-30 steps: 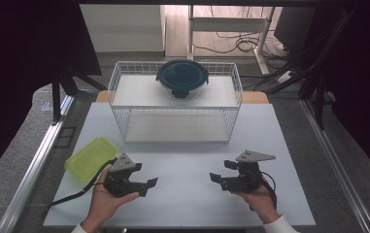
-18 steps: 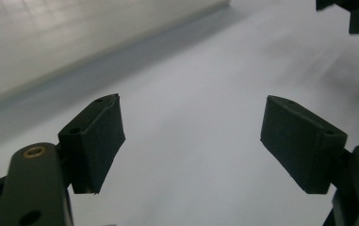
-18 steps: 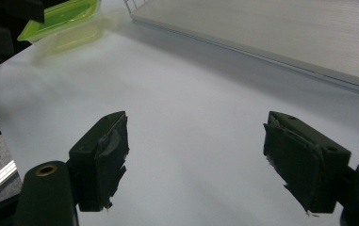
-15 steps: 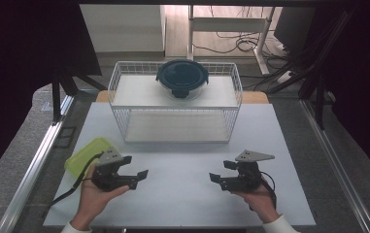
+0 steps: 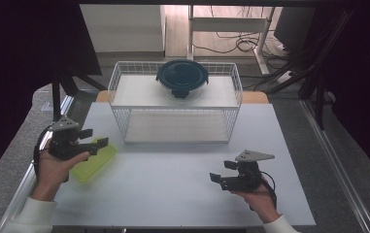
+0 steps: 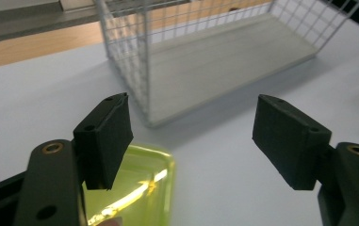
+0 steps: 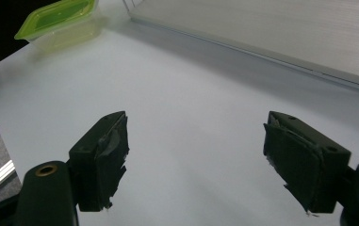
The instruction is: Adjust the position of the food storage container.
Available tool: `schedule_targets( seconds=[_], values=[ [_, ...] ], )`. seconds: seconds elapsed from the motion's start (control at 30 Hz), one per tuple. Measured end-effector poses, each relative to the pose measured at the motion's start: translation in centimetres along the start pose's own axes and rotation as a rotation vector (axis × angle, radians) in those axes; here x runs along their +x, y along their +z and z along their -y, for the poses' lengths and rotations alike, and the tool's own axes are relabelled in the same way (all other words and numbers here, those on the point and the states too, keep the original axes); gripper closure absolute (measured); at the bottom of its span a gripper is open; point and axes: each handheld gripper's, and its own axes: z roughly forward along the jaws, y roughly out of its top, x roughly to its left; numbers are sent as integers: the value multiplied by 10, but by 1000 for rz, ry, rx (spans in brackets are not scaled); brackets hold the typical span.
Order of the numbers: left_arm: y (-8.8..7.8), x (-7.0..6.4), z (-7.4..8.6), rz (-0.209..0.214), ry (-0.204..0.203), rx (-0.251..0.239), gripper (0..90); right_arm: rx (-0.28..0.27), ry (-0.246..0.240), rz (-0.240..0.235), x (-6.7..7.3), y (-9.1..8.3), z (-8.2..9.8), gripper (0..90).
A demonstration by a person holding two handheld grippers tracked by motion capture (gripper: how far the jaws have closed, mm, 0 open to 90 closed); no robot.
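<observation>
The left gripper (image 5: 94, 144) has its jaws apart with nothing between them; they have just been closing a little. In the left gripper view, the left-hand jaw hangs over the near corner of the yellow-green container (image 6: 134, 188), while the right-hand jaw stands above bare white surface (image 5: 173, 184). In the high view this gripper sits at the left of the frame, over the upper end of the container, which lies on the surface near its left edge.

The right gripper (image 5: 222, 171) holds its jaws wide and empty, low over the surface at the lower right of the high view, well apart from the container.

Beyond them, at the upper middle, stands a white wire rack (image 5: 231, 111), with a round dark-lidded bowl (image 5: 182, 77) on its top shelf.
</observation>
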Motion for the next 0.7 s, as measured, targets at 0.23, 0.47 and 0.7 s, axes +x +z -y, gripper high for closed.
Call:
schedule_targets(
  seconds=[0.23,0.47,0.7],
  values=[
    [20,34,4,-12,-38,46,307,15,4,1,-1,2,1,225],
    [34,61,5,-8,-90,61,359,24,8,4,-2,4,2,225],
    [48,80,3,-33,-102,123,578,28,10,12,-2,6,3,225]
  ],
)
